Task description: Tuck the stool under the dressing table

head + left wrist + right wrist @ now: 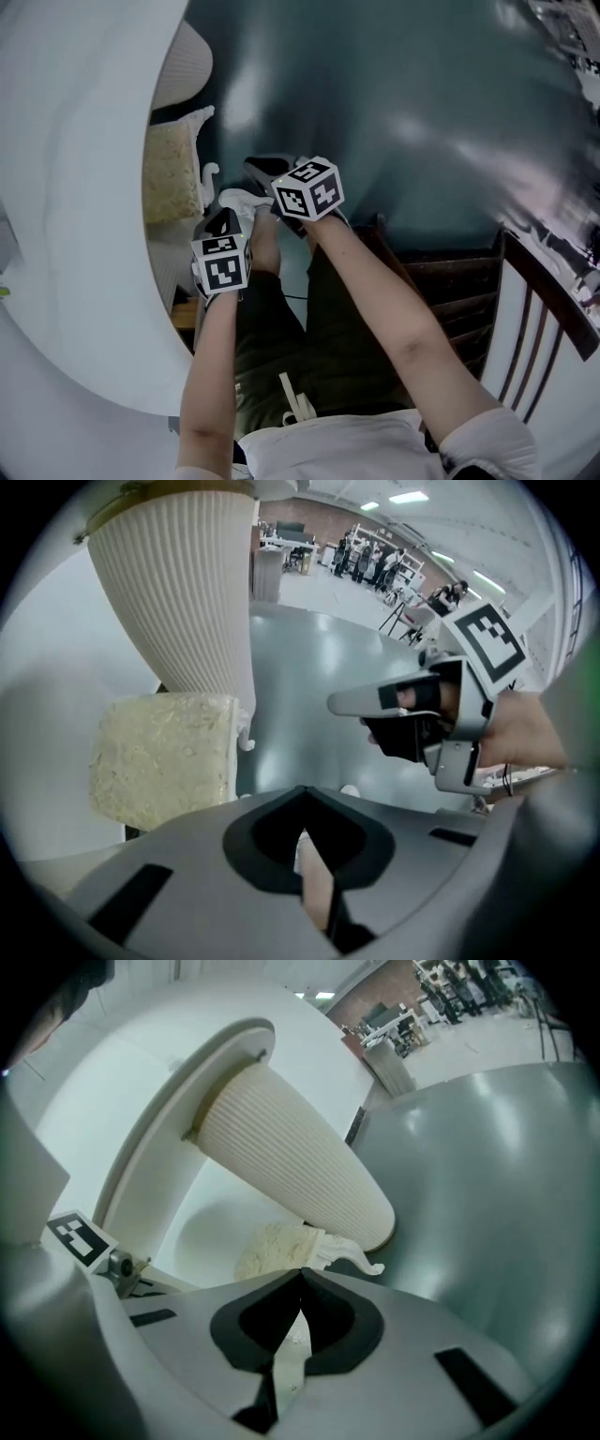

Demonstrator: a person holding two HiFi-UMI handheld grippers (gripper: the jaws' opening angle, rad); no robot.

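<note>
The stool's cream fuzzy cushion (172,173) sits under the edge of the white dressing table (84,234), beside the table's ribbed white leg (185,64). One carved white stool leg (208,174) pokes out toward the floor. My left gripper (223,225) hangs just right of the stool, pointing steeply down, shut and holding nothing. My right gripper (265,171) is a little farther out over the floor, also shut and holding nothing. Neither touches the stool. The left gripper view shows the cushion (164,757), the ribbed leg (178,592) and the right gripper (342,703).
Glossy grey floor (403,112) spreads beyond the grippers. A dark wooden chair (539,309) and dark wooden slats (459,281) stand at the right. My legs and a white shoe (246,201) are below the grippers. People and equipment (375,555) are far off.
</note>
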